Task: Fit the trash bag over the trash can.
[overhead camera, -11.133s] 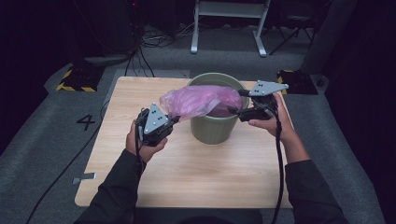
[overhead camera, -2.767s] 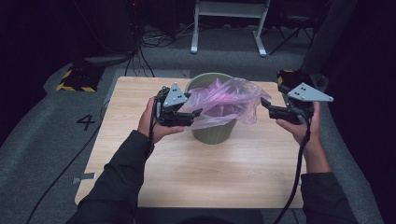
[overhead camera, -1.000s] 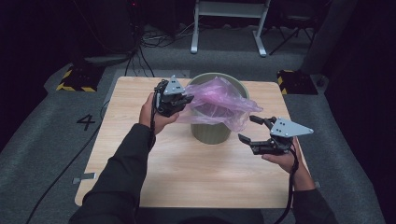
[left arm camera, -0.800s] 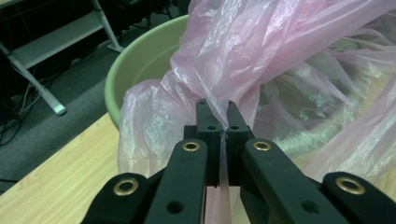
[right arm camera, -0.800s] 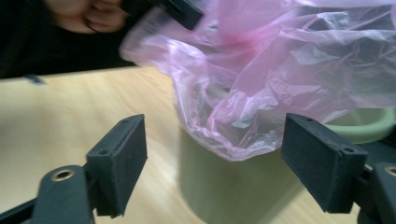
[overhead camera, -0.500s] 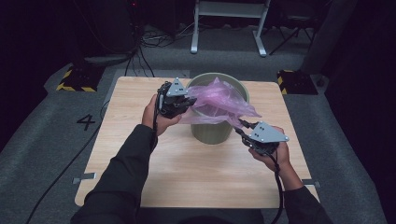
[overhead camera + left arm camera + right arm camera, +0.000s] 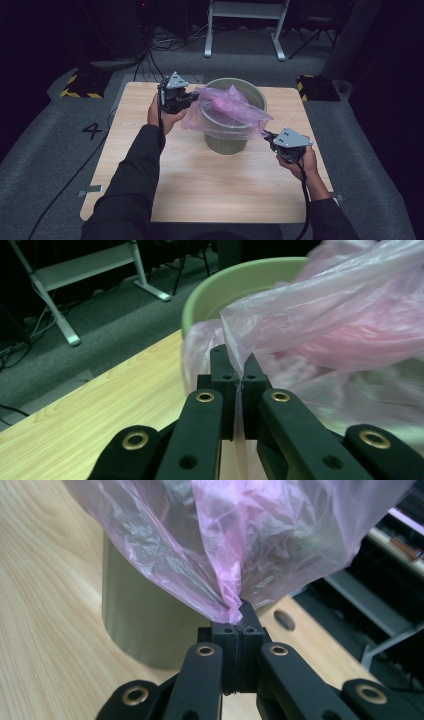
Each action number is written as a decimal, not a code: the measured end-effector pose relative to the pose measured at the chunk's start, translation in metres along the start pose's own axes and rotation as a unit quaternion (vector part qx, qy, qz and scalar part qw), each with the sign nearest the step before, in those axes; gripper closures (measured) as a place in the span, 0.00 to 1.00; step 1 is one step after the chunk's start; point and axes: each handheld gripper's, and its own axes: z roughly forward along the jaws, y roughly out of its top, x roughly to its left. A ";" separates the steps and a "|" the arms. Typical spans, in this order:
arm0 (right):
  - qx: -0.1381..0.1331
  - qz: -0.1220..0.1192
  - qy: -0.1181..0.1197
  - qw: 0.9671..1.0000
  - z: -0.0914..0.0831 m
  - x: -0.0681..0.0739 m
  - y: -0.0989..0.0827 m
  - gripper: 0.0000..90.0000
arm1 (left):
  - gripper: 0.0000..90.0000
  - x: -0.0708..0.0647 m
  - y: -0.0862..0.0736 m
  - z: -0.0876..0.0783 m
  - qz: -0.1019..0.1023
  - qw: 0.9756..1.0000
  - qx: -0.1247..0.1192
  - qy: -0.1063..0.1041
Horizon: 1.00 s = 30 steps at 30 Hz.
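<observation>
The pink plastic bag [image 7: 225, 107] is draped over the mouth of the green bin [image 7: 227, 142], which stands on the wooden table [image 7: 200, 190]. The left gripper [image 7: 192, 100] pinches the bag's edge at the bin's left rim, jaws fully closed on the film. The right gripper [image 7: 266, 134] has just closed its jaws and now clamps a gathered corner of the bag beside the bin's right wall.
</observation>
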 end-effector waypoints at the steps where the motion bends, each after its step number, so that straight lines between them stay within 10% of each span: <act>1: 0.007 -0.001 0.000 1.000 0.002 -0.002 -0.003 1.00 | 0.99 0.002 0.000 0.002 -0.001 1.000 0.000 0.005; 11: 0.038 0.040 0.005 0.998 0.016 -0.023 -0.030 0.98 | 0.99 0.024 -0.011 0.015 -0.030 0.999 0.005 0.029; 17: 0.019 0.071 0.031 0.997 0.008 -0.029 -0.026 0.35 | 0.99 0.026 -0.013 0.015 -0.033 0.999 -0.004 0.028; 30: -0.061 0.121 0.066 0.989 -0.049 -0.051 -0.005 0.18 | 0.99 0.024 -0.013 0.013 -0.028 0.999 -0.005 0.032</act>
